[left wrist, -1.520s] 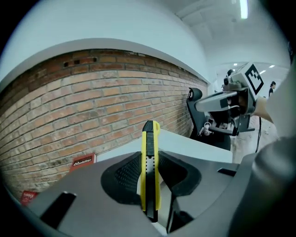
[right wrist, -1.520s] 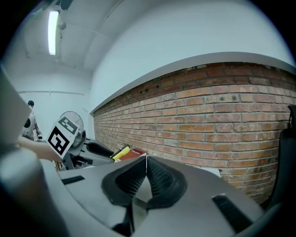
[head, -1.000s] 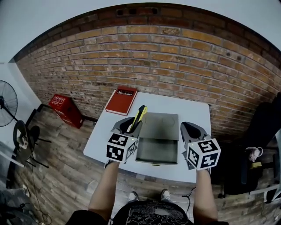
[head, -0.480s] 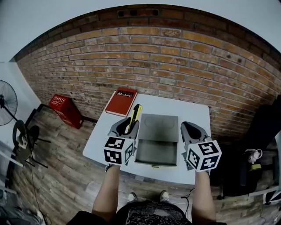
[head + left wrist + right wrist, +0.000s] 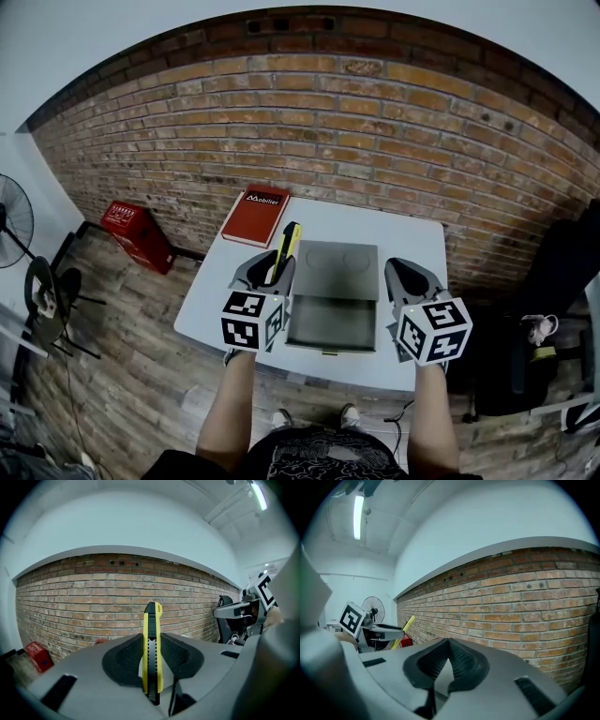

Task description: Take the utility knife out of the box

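- The utility knife [image 5: 152, 648] is clamped edge-on between the pads of the left tool [image 5: 269, 270]. It is held just left of the box [image 5: 334, 323] and clear of the box's left wall.
- Its yellow body is stood nearly upright, with the far end tipped toward the box's rear left corner. The lift-out is therefore judged to be as good as done.
- The grip is taken low on the handle, presumably so that the long upper part is kept free of the box wall while it is carried.
- The right tool [image 5: 447, 654] is held with its pads pressed together on nothing, just right of the box. It is judged to be parked out of the way, since the box is not seen to be touched by it.
- The box is left open, with its lid laid back toward the brick wall [image 5: 375, 141], and nothing is seen inside it.
- Open counter [image 5: 408, 239] is found behind and to the right of the box.
- Left of the box only a narrow strip is left before the counter edge.
- A red book [image 5: 256, 215] is lying behind and left of the box, so a set-down there is judged to be tight.
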